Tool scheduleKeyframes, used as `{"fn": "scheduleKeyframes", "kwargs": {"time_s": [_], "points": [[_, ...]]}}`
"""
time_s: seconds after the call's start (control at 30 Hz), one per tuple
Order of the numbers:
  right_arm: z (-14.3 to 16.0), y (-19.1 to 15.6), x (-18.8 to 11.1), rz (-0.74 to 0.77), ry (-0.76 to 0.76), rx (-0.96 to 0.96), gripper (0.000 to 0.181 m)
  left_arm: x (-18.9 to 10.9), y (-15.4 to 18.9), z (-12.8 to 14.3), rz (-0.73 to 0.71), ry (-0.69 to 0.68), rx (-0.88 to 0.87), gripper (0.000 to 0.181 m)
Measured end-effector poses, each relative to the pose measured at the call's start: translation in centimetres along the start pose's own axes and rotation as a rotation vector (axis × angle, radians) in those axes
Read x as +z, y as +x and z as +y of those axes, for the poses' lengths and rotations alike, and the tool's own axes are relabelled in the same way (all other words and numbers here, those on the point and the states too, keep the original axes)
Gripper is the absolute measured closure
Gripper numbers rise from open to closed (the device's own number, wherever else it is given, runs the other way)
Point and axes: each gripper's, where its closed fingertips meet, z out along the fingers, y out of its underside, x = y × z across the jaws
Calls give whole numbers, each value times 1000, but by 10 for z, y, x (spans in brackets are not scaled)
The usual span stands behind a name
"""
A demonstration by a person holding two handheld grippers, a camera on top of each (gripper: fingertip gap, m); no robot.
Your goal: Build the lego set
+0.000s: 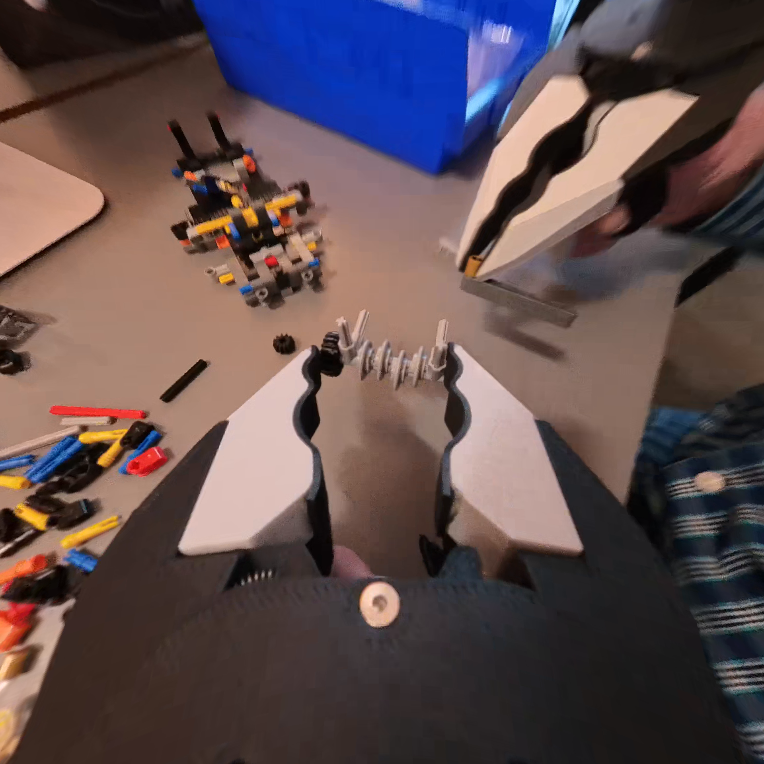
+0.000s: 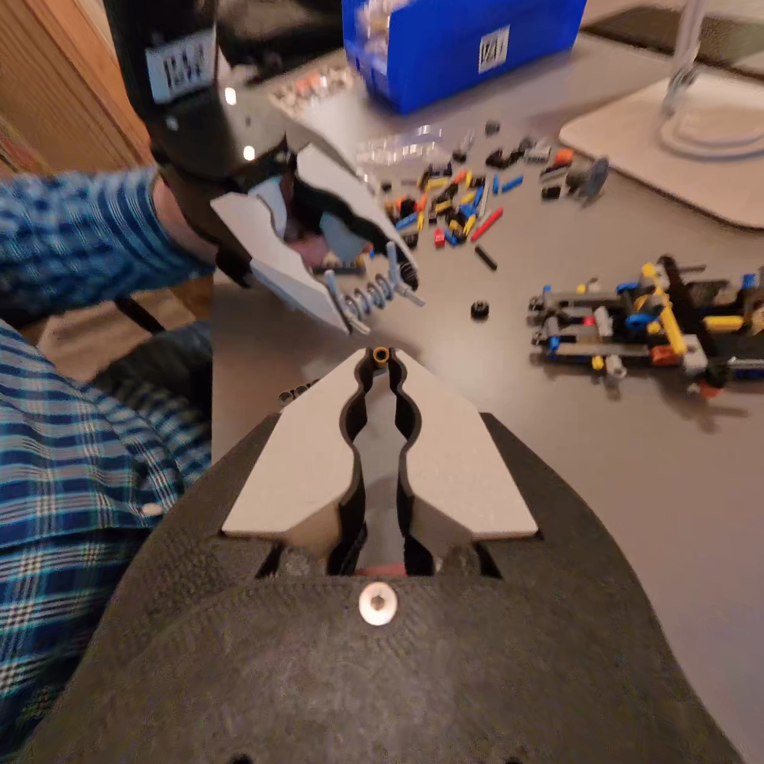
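Between fingertips: left gripper (image 1: 382,359) clamps grey axle assembly (image 1: 392,364) endwise (black gear (image 1: 330,351) one end) | right gripper (image 2: 381,355) pinches yellow bush (image 2: 380,354), nearly closed | partly built model (image 1: 248,223) on table (image 1: 392,248), loose parts (image 1: 82,454) beside.

Grey table (image 1: 372,256) bears lego chassis (image 1: 248,223), loose pieces (image 1: 78,459), blue box (image 1: 351,74)

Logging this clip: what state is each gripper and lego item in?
left gripper: shut on the grey axle assembly, held lengthwise.
right gripper: shut on the small yellow bush.
partly built model: resting on the table, untouched.
loose parts pile: scattered, untouched.
black gear: lying loose.
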Motion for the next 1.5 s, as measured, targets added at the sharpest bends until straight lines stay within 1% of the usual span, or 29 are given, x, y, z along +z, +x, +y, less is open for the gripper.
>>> {"fn": "scheduleKeyframes", "kwargs": {"time_s": [0.03, 0.17, 0.27, 0.4, 0.53, 0.8, 1.0, 1.17, 1.23, 1.33, 1.4, 1.47, 1.5], "points": [[-10, 1, -3, -12, 44, 12, 177, -5, 2, -7, 12, 56, -41, 124], [-48, 0, -13, -88, 242, 69, 177, -25, 16, -29, 87, 235, -162, 124], [-64, -5, -14, -170, 334, 118, 177, -36, 27, -43, 156, 338, -238, 124], [-76, -11, -12, -253, 417, 181, 177, -42, 38, -56, 188, 410, -280, 124], [-82, -10, -12, -327, 480, 283, 177, -46, 46, -64, 192, 447, -268, 124], [-85, -16, -6, -406, 498, 369, 177, -50, 43, -67, 178, 470, -269, 124], [-82, -17, -1, -409, 495, 396, 177, -52, 42, -69, 178, 484, -274, 124], [-83, -17, 0, -374, 505, 395, 177, -51, 41, -69, 171, 508, -296, 124], [-81, -18, 4, -336, 487, 372, 177, -50, 40, -69, 164, 518, -311, 124], [-83, -17, 5, -313, 489, 390, 177, -50, 39, -70, 161, 553, -338, 124], [-81, -15, 7, -299, 468, 394, 169, -50, 39, -71, 158, 573, -348, 124], [-83, -15, 5, -305, 474, 397, 164, -51, 38, -72, 164, 596, -362, 124], [-84, -15, 4, -303, 477, 395, 164, -52, 37, -72, 167, 605, -369, 124]]}}
